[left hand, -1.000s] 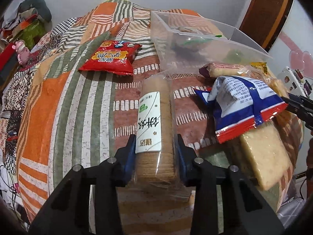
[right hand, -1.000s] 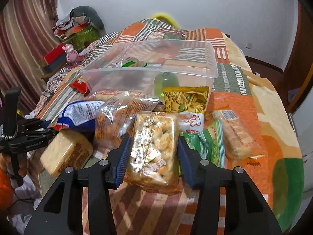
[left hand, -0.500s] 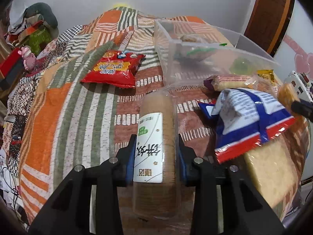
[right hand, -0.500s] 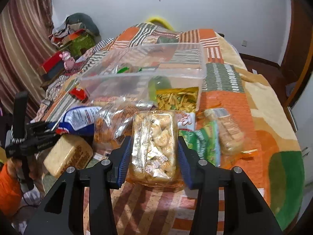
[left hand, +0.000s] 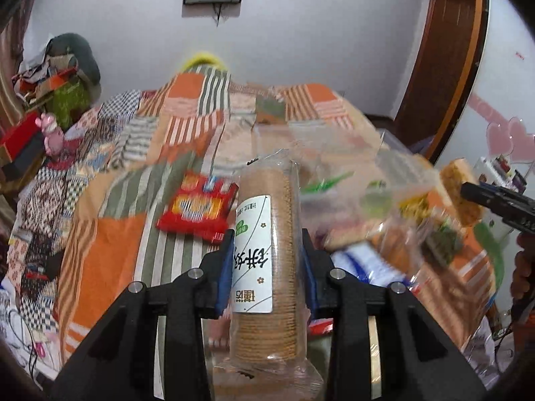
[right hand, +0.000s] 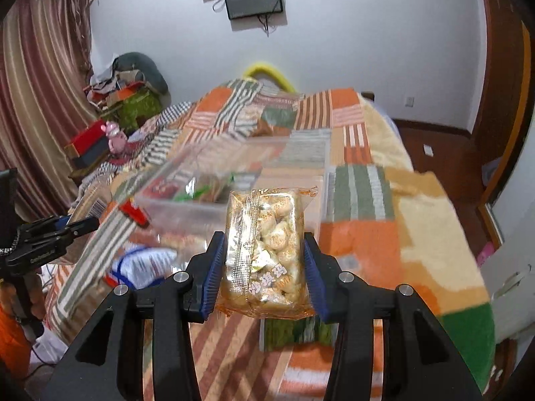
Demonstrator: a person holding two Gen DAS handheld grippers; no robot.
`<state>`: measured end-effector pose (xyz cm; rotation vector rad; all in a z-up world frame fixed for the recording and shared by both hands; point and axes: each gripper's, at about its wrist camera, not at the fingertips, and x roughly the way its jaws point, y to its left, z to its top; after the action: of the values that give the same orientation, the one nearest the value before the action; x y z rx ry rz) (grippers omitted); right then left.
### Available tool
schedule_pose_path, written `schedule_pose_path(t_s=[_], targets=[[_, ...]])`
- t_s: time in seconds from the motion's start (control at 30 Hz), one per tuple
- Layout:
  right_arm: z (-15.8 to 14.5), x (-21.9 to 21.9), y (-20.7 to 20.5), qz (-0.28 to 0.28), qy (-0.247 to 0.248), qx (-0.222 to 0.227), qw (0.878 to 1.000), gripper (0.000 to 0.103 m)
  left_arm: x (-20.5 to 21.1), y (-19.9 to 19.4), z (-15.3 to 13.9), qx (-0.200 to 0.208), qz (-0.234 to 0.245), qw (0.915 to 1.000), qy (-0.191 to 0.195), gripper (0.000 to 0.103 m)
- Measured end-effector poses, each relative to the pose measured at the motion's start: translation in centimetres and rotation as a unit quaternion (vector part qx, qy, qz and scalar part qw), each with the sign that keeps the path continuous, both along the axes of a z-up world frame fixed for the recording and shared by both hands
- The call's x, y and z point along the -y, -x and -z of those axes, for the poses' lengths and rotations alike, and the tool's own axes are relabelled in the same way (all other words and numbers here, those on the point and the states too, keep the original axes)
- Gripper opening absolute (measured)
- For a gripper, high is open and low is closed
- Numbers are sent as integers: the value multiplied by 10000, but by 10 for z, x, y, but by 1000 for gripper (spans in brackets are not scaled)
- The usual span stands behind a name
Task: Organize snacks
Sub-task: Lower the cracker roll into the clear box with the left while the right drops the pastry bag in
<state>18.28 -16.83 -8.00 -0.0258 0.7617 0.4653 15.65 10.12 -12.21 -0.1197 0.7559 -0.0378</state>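
My left gripper [left hand: 266,260] is shut on a clear-wrapped roll of round biscuits [left hand: 267,250] with a white label, held up above the patchwork bedspread. My right gripper [right hand: 264,260] is shut on a clear bag of pale puffed snacks [right hand: 267,254], also lifted. The clear plastic bin [right hand: 207,183] lies ahead of the right gripper with a few snacks inside; it also shows blurred in the left wrist view [left hand: 334,167]. The right gripper and its bag show at the right edge of the left wrist view [left hand: 474,197].
A red snack bag [left hand: 197,207] lies on the bedspread left of the bin. A blue-and-white bag [right hand: 147,264] and several other packets lie in front of the bin. Clutter and boxes [right hand: 100,140] stand left of the bed. A wooden door [left hand: 444,67] is at the right.
Both grippers have risen with their snacks and tilted up, so more of the room shows. The biscuit roll and the puffed snack bag have left the bed.
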Motion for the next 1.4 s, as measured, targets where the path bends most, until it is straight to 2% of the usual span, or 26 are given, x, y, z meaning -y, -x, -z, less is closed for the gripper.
schedule_pose_path(t_s=[0.2, 0.4, 0.6, 0.9, 1.0, 1.1, 1.3, 1.4], targets=[[-17, -7, -22, 17, -53, 296, 9995, 41, 10, -30, -26, 281, 101, 9996, 11, 35], [-18, -16, -46, 71, 44, 371, 9993, 41, 18, -66, -33, 313, 232, 9992, 13, 35], [-9, -18, -72, 121, 234, 297, 9992, 41, 23, -101, -25, 166, 248, 9996, 16, 35], [14, -28, -106, -46, 535, -92, 9985, 41, 31, -148, 8, -222, 308, 9993, -51, 35], [25, -30, -116, -75, 598, -250, 9979, 41, 35, -158, 22, -338, 355, 9986, -172, 35], [34, -33, -119, -136, 645, -349, 9972, 41, 34, -162, 30, -397, 402, 9983, -123, 35], [36, -38, -117, -310, 765, -315, 9961, 41, 35, -156, 23, -193, 501, 9983, -234, 35], [33, -38, -114, -321, 815, -247, 9959, 45, 32, -150, 17, -140, 542, 9979, -321, 37]])
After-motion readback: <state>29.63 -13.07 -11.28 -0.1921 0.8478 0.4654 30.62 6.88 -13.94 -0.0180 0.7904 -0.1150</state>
